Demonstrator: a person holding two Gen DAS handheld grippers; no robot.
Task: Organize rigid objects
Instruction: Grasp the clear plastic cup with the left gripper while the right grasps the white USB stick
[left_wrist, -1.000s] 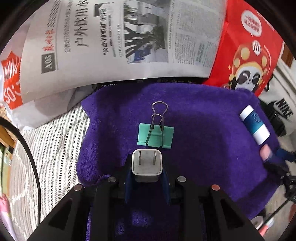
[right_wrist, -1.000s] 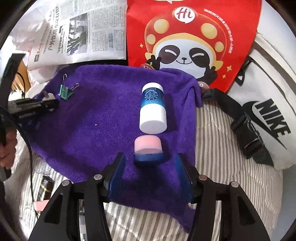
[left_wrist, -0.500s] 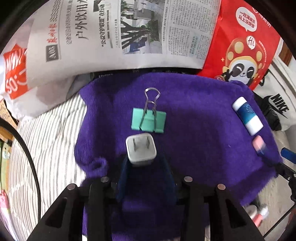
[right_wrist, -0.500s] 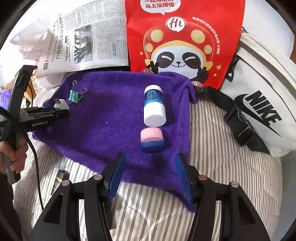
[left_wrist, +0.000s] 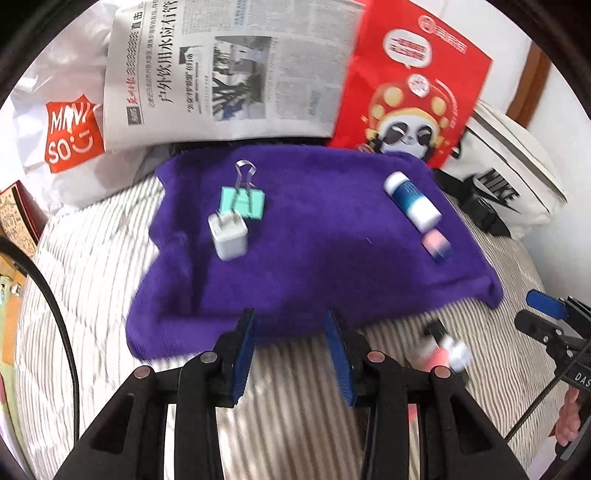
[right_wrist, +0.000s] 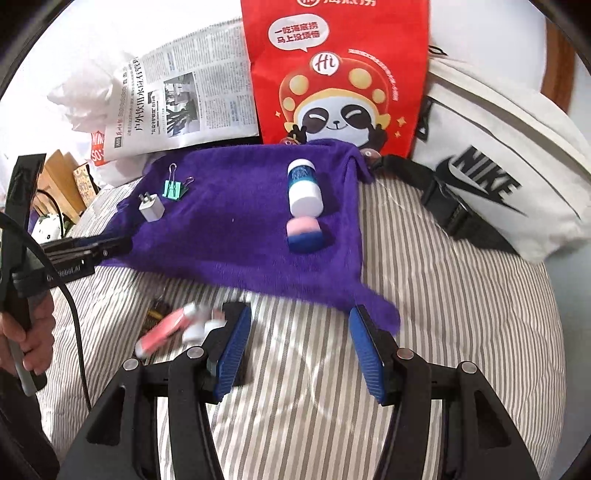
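The left gripper (left_wrist: 290, 314) hung over the near edge of the purple towel (left_wrist: 314, 240), its jaws apart with nothing between them; they had just been opening. The white charger (left_wrist: 228, 236) lay on the left part of the towel, prongs up, just in front of the green binder clip (left_wrist: 243, 201) and perhaps touching it. On the right part lay the blue-and-white bottle (left_wrist: 412, 203), with the pink-and-blue eraser (left_wrist: 437, 246) just near of it. The right gripper (right_wrist: 300, 317) stood with jaws parted and empty over the striped bedding (right_wrist: 424, 314) at the towel's near edge. A blurred pink item (right_wrist: 166, 330) lay on the bedding left of it. A newspaper (left_wrist: 236, 74) and a red bag (left_wrist: 413, 92) stood beyond the towel.
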